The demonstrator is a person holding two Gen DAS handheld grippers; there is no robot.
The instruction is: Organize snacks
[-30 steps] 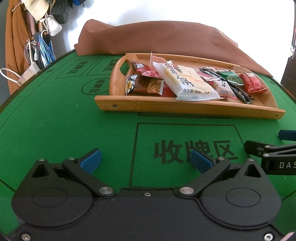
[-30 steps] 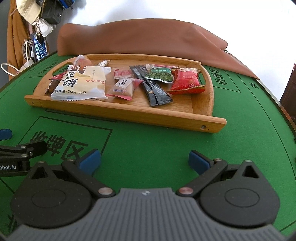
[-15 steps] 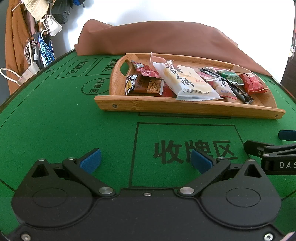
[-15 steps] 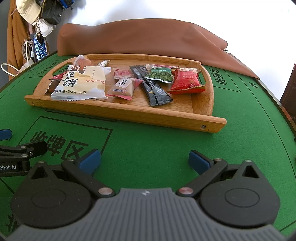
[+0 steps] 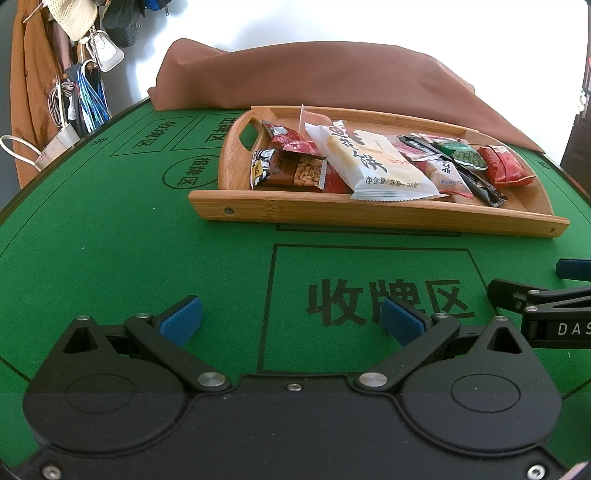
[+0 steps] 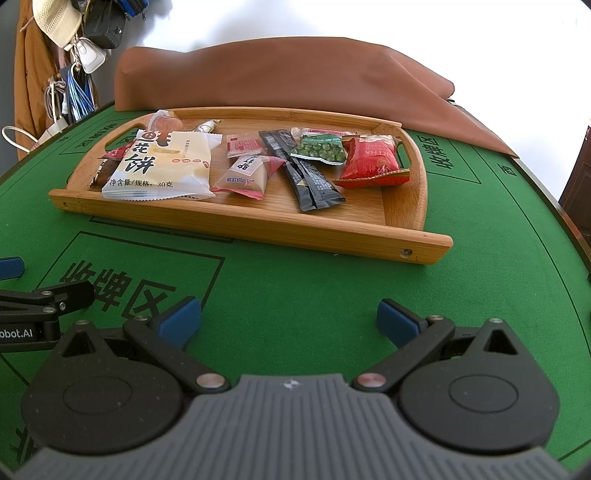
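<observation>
Nothing I can make out has moved over the past second: my left gripper [image 5: 291, 319] and right gripper [image 6: 289, 320] hang where they were at lower centre, jaws equally wide, though fisheye edges may hide slight drift.

This is a home game room: a green felt card tabletop [image 5: 110, 258] printed with Chinese zones, bags and a hat [image 6: 55, 22] hanging by the wall, brown cloth [image 6: 277, 74] behind.

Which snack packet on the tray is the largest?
The white flower-cake packet with big black characters, at the wooden tray's left end; every other packet is clearly smaller.
</observation>
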